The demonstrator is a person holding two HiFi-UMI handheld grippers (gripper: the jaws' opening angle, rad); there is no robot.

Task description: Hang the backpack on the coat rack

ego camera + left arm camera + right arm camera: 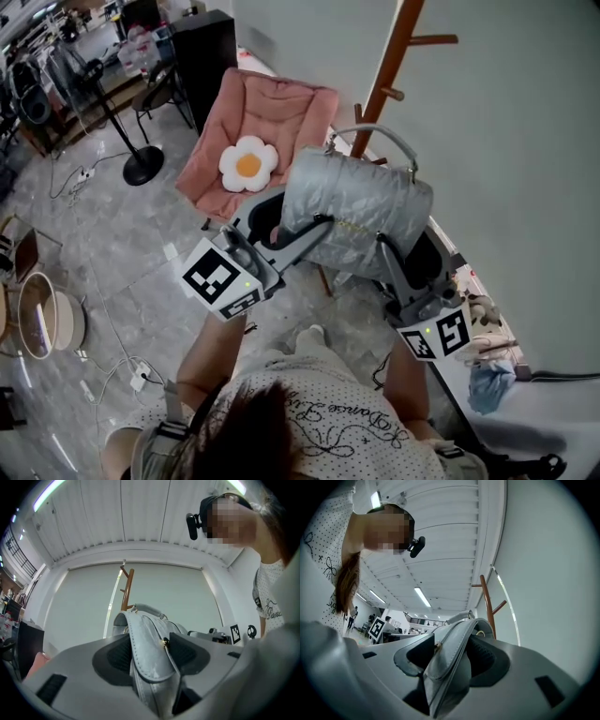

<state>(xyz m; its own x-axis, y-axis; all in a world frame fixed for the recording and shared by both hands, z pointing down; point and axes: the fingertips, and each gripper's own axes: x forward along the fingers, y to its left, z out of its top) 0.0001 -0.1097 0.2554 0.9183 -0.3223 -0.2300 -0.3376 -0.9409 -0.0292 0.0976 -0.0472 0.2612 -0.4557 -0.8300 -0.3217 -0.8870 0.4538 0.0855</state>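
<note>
Over at the left, a standing fan (141,169) and a pink chair (272,112) with a flower cushion (248,162) are sitting on the floor, and neither is playing any part in this.

Next comes the left gripper (298,232). Its jaws are standing fairly wide and are pressing on one side of the grey backpack (361,211), with a fold of the bag and a strap pinched between the pads. The bag is hanging in the air in front of the person, clear of the floor and chair. Its top handle (380,131) is arching free above it.

Just behind the bag, the wooden coat rack (386,80) is standing close against the wall. Its pegs (433,39) are sticking out higher up, all bare, and the handle is not yet touching any of them.

On the right, the right gripper (398,262) is doing the same job, its jaws clamping the other side of the bag at a wide setting.

So I would say the pick-up is done and the bag is being presented to the rack. Lifting the handle to peg height, looping it over and letting go are all remaining.
</note>
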